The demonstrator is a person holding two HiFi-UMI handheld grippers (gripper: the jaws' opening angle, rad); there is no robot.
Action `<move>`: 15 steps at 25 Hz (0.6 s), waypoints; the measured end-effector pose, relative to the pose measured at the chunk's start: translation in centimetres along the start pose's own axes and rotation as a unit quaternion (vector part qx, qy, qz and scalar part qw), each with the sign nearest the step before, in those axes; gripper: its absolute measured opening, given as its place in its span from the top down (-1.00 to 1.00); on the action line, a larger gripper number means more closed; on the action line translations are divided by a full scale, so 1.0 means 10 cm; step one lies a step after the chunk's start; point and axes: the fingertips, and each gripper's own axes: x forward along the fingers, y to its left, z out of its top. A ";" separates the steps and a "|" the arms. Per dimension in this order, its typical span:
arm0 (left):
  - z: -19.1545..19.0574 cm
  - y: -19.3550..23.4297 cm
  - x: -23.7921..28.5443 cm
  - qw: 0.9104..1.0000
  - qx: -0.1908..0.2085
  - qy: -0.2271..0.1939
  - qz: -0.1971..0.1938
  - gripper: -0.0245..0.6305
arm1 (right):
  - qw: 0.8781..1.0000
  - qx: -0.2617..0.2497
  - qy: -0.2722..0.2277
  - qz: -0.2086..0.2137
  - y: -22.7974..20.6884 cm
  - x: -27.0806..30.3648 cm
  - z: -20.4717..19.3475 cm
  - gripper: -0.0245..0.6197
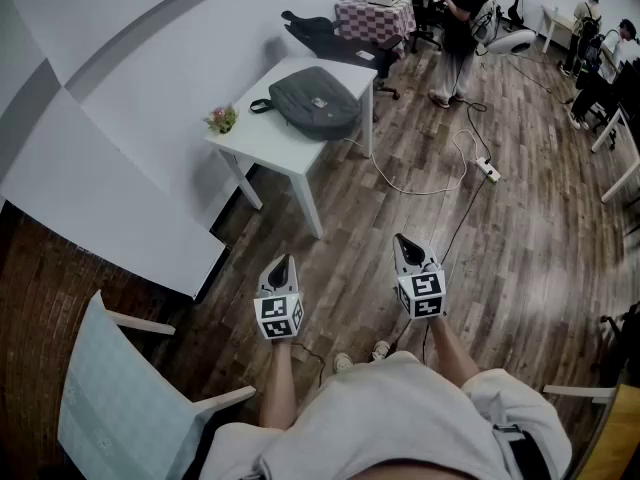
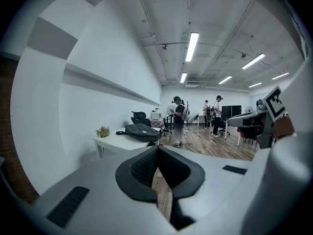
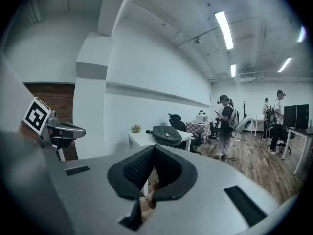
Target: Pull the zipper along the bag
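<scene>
Figure: surface finishes in the room.
Bag [image 1: 315,101]: dark, matt cloth. Table [image 1: 262,136]: smooth white top, matt. Floor [image 1: 520,248]: wood planks with a slight sheen. Brick wall [image 1: 40,308]: rough, dark. Far table cover [image 1: 372,13]: chequered cloth.

Head view looks steeply down; both gripper views face forward, sharing far table [image 1: 262,133].

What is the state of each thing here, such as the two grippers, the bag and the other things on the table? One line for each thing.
left gripper: shut, empty, in the air far from the table.
right gripper: shut, empty, in the air far from the table.
bag: lying flat on the white table, untouched; zipper too small to tell.
flower pot: upright, at the table's edge.
</scene>
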 end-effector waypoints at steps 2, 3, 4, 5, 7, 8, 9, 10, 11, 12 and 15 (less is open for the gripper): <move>0.01 0.01 -0.01 1.000 -0.001 0.001 0.001 0.85 | 1.000 0.001 0.000 0.002 0.02 0.00 0.01 0.88; 0.02 0.01 -0.01 1.000 -0.001 0.001 0.001 0.85 | 1.000 0.001 0.000 0.002 0.02 0.00 0.01 0.88; 0.03 0.00 0.00 1.000 -0.001 0.002 0.001 0.85 | 1.000 0.001 0.001 0.003 0.01 0.01 0.01 0.88; 0.03 -0.01 0.00 1.000 -0.001 0.002 0.002 0.85 | 1.000 0.000 0.001 0.004 0.01 0.01 0.01 0.88; 0.03 -0.05 0.01 1.000 0.000 0.003 0.003 0.85 | 1.000 -0.001 0.002 0.006 -0.02 0.00 0.00 0.88; 0.03 -0.07 0.03 1.000 0.001 0.003 0.003 0.85 | 1.000 -0.001 0.002 0.007 -0.04 0.00 -0.01 0.88; 0.02 -0.09 0.04 1.000 0.001 0.003 0.004 0.85 | 1.000 0.000 0.002 0.008 -0.06 0.00 -0.03 0.88; 0.03 -0.10 0.06 1.000 0.001 0.002 0.005 0.85 | 1.000 0.002 0.002 0.010 -0.08 0.01 -0.04 0.88; 0.03 -0.11 0.08 1.000 0.002 0.002 0.005 0.85 | 1.000 0.005 0.001 0.011 -0.10 0.03 -0.04 0.88; 0.04 -0.12 0.10 1.000 0.002 0.002 0.006 0.85 | 1.000 0.008 -0.001 0.013 -0.12 0.04 -0.04 0.88; 0.06 -0.18 0.16 1.000 0.003 0.000 0.009 0.85 | 1.000 0.011 -0.006 0.017 -0.20 0.06 -0.03 0.88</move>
